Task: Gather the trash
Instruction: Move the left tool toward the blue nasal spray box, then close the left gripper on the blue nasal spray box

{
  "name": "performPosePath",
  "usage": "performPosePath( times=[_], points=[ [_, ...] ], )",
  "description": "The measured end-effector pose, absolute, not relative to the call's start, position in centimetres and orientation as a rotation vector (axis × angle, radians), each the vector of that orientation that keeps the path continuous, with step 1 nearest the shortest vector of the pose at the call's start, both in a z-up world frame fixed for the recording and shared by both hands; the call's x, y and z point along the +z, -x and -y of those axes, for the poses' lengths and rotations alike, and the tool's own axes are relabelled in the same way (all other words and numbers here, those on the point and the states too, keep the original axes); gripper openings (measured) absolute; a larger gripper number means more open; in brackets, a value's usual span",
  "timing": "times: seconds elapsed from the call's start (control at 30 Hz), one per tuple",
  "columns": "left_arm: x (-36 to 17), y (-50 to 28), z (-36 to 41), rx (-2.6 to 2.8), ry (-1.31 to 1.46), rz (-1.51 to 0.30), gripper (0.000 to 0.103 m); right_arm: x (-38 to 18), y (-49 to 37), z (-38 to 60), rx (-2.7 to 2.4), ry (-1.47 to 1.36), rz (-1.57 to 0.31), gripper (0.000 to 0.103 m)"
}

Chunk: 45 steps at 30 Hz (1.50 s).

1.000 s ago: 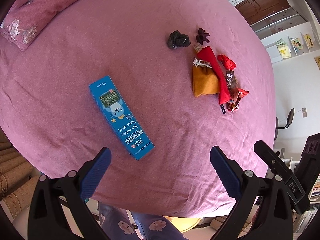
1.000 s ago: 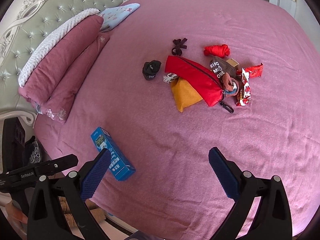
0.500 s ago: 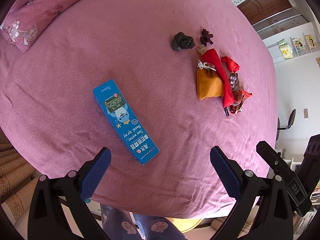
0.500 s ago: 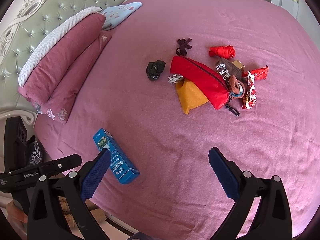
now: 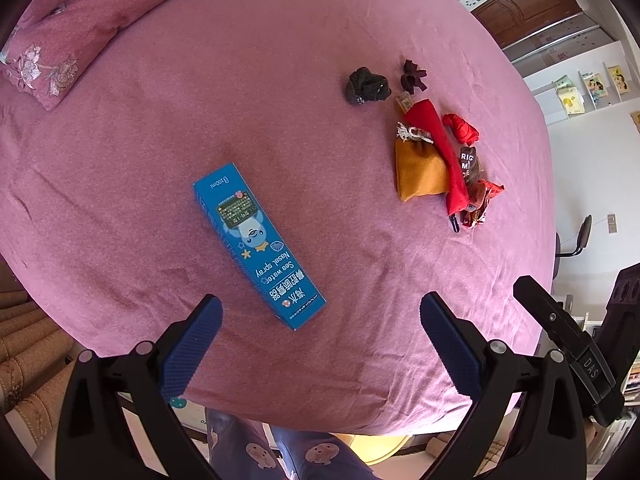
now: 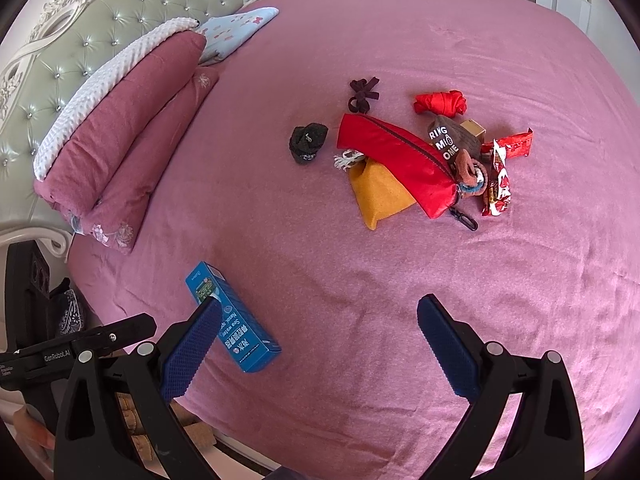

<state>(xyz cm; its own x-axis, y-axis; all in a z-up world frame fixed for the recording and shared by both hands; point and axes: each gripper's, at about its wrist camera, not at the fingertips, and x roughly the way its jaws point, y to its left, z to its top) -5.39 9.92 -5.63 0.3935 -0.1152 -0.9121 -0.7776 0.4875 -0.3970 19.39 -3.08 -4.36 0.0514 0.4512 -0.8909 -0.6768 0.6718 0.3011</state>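
Right gripper partly hides the blue box near the bed edge; both grippers' jaws released, left gripper too

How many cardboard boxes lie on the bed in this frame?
2. The blue nasal spray box lies alone near the bed's edge, close to the left gripper. A small tan box sits in the pile, mostly hidden; others may be buried.

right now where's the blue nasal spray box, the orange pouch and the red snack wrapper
blue nasal spray box (image 5: 258,246), left wrist view, on the middle of its printed top face
orange pouch (image 6: 380,194), right wrist view, on its flat orange body
red snack wrapper (image 6: 510,146), right wrist view, on its upper red part
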Motion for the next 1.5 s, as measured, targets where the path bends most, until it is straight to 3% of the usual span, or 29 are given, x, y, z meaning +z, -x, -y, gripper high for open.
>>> performPosePath(
  times=[0.87,1.5],
  points=[
    [-7.1,5.7,-10.7,0.549,1.029,-1.129,0.099,-5.4,-19.5,2.0,0.887,0.237,-1.278,0.094],
    [-16.1,3.3,-12.0,0.624,1.095,-1.228,0.099,-10.3,-19.4,0.7,0.882,0.276,-1.366,0.094]
  ],
)
